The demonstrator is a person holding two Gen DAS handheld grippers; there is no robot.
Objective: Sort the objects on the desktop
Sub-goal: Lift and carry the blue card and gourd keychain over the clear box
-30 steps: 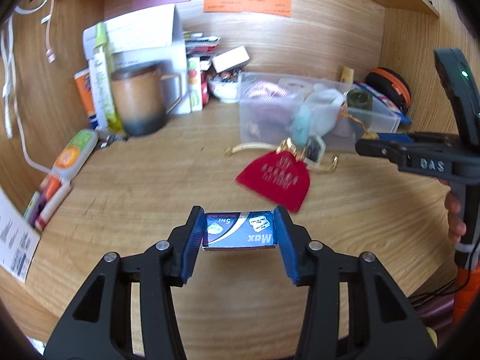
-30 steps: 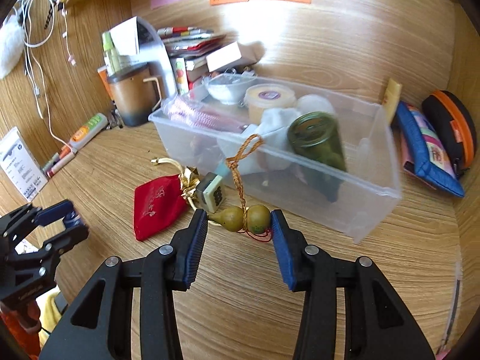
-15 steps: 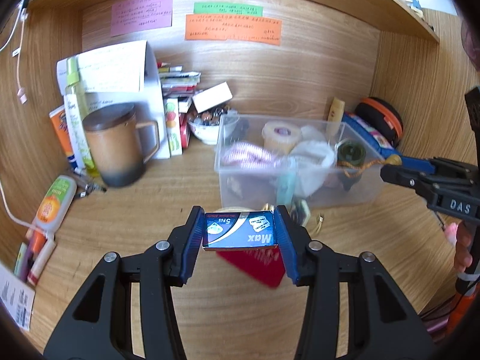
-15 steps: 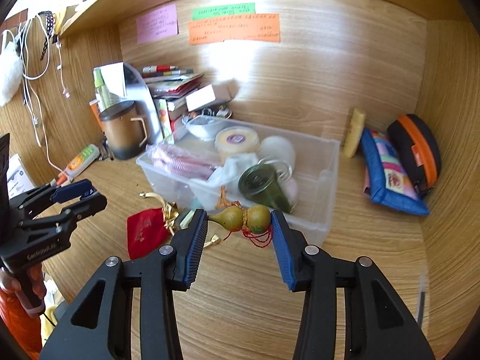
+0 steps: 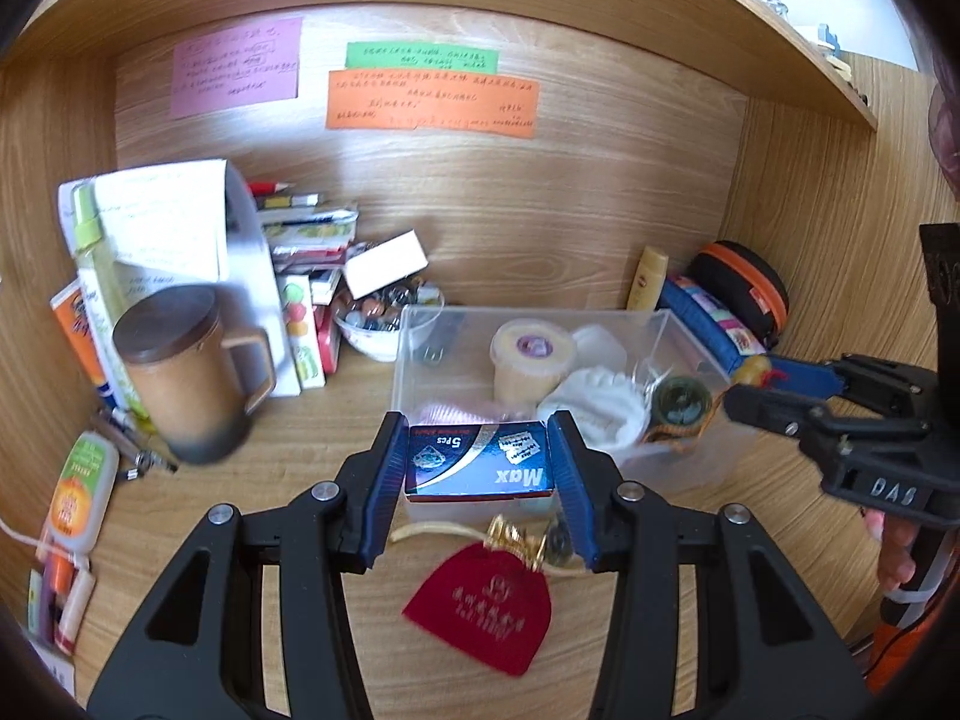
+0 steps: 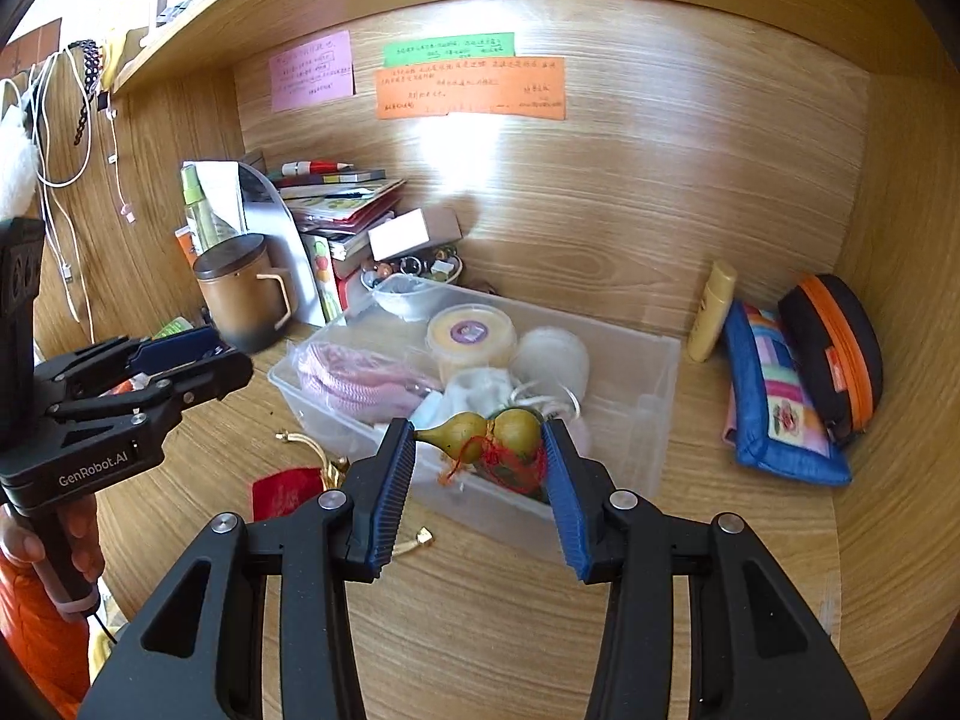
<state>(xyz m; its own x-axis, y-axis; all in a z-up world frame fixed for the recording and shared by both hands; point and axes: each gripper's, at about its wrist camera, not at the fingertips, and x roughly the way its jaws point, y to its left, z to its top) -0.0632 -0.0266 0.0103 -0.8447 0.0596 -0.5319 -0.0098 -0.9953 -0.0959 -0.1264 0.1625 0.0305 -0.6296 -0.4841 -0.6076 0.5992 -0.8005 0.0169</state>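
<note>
Left claw (image 5: 478, 468) grips a blue box (image 5: 477, 468); right claw (image 6: 480, 468) pinches a gourd (image 6: 492, 437), both above the bin (image 6: 654, 372) on the wooden surface (image 6: 480, 630).

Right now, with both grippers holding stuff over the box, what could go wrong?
The gourd charm touches only one pad of the right gripper, so it might slip. The clear box is already crowded, so things may land on top. The left gripper holding the blade box could bump the right one.

Wooden desk alcove (image 6: 630, 228) — shelf (image 5: 690, 30) overhead, sunlight patch on back wall.
</note>
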